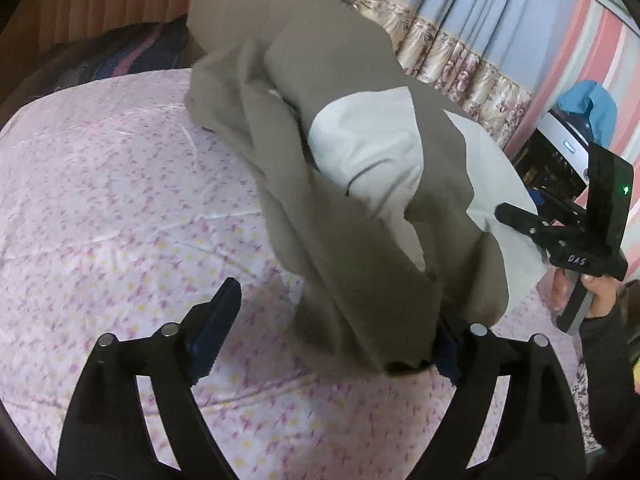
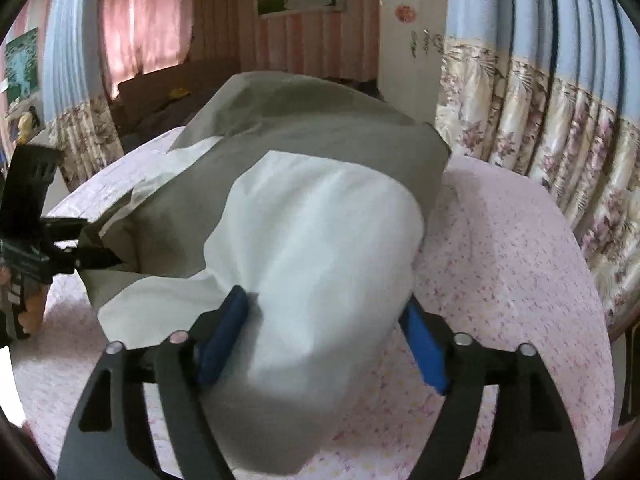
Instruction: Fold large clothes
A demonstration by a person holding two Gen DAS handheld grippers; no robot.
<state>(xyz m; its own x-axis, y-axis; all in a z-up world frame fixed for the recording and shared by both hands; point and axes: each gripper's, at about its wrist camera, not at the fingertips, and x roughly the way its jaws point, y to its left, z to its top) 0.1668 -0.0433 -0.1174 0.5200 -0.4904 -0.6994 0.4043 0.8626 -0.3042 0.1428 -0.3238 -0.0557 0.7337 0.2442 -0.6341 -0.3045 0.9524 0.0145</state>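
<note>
A large garment (image 1: 360, 184), grey-brown with pale white panels, is bunched up in a heap above a bed covered by a pink flowered sheet (image 1: 120, 200). In the left wrist view the left tool (image 1: 332, 332) has its jaws standing wide apart; the cloth's lower edge drapes over the right-hand blue pad, while the left-hand pad is clear of it, so nothing is clamped. In the right wrist view the right tool (image 2: 324, 336) is likewise spread wide, and a white fold of the garment (image 2: 320, 240) bulges between its blue pads without being pinched. The right tool (image 1: 560, 240) also shows at the right edge of the left view, held in a hand (image 1: 600, 292). Flowered curtains (image 2: 540, 120) hang behind the bed.
</note>
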